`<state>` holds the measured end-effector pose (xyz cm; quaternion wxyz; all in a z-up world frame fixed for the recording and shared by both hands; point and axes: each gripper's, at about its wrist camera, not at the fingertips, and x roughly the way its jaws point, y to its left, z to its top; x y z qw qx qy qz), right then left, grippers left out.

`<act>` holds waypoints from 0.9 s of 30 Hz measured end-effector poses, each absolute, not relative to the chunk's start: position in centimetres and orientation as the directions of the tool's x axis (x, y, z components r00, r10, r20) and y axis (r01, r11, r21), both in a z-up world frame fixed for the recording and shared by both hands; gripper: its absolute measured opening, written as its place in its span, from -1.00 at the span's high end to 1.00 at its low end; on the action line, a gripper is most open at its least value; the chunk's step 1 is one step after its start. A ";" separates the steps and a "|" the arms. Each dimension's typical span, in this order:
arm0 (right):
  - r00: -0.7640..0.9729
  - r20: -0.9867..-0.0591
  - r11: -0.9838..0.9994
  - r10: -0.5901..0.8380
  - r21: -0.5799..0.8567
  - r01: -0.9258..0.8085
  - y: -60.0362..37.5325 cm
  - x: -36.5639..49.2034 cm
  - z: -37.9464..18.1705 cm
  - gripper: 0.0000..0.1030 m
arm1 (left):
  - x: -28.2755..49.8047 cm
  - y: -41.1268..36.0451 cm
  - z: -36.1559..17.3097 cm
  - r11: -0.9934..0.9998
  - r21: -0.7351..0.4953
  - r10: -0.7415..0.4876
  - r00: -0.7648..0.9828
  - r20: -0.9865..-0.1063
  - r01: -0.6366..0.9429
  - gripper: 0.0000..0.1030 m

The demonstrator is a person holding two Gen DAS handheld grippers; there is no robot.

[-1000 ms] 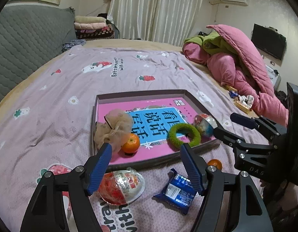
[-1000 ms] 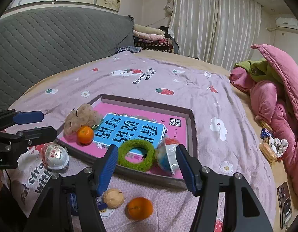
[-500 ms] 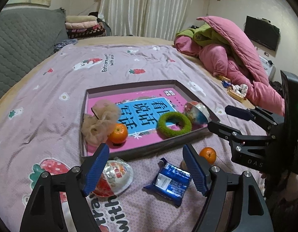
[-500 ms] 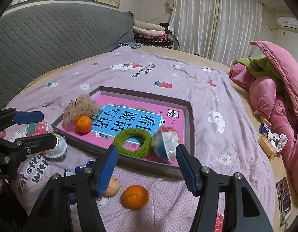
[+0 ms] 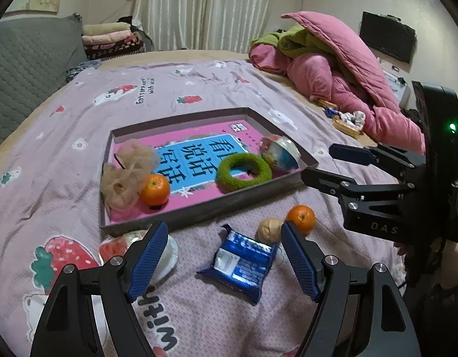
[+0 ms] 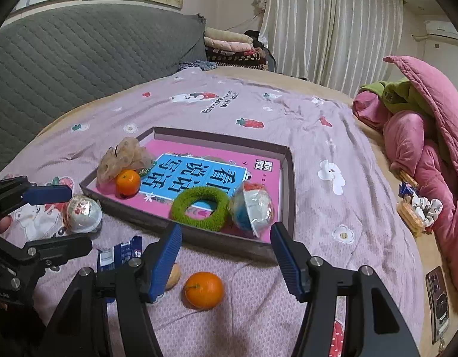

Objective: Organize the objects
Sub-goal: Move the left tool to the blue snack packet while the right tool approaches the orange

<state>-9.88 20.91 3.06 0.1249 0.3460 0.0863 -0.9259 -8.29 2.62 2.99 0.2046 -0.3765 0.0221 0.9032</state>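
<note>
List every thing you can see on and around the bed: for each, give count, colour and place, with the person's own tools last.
tray: one, grey rim, pink book cover inside, mid-bed
tangerines: two, orange; one in the tray, one on the sheet
hair ring: one, green, in tray
scrunchie: one, beige, tray's left end
capsule balls: two, foil-wrapped; one in the tray, one on the sheet
snack packet: one, blue, on sheet before tray
walnut: one, tan, beside the loose tangerine
quilt: pink, heaped at right
phone: one, dark, bed's right edge
left gripper: black, blue pads, open above packet
right gripper: black, blue pads, open, empty
</note>
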 end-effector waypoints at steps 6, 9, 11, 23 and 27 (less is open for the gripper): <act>-0.718 -0.675 -0.951 -0.168 -0.082 0.299 21.0 -9.5 2.6 -0.20 | -7.3 3.2 2.5 -0.898 -0.111 0.376 -0.615 -0.693 -0.425 -0.54; -0.713 -0.681 -0.949 -0.166 -0.085 0.302 21.0 -9.3 2.4 -0.20 | -7.0 3.3 2.3 -0.894 -0.105 0.379 -0.609 -0.697 -0.436 -0.54; -0.710 -0.684 -0.948 -0.168 -0.086 0.307 21.1 -9.2 2.2 -0.20 | -7.0 3.3 2.1 -0.892 -0.106 0.381 -0.603 -0.701 -0.439 -0.54; -0.691 -0.702 -0.942 -0.171 -0.090 0.324 21.4 -8.6 1.9 -0.20 | -7.0 3.6 0.6 -0.868 -0.134 0.411 -0.541 -0.734 -0.477 -0.54; -0.683 -0.711 -0.936 -0.169 -0.102 0.337 21.3 -8.4 1.6 -0.20 | -7.0 4.0 0.2 -0.864 -0.124 0.408 -0.535 -0.740 -0.487 -0.54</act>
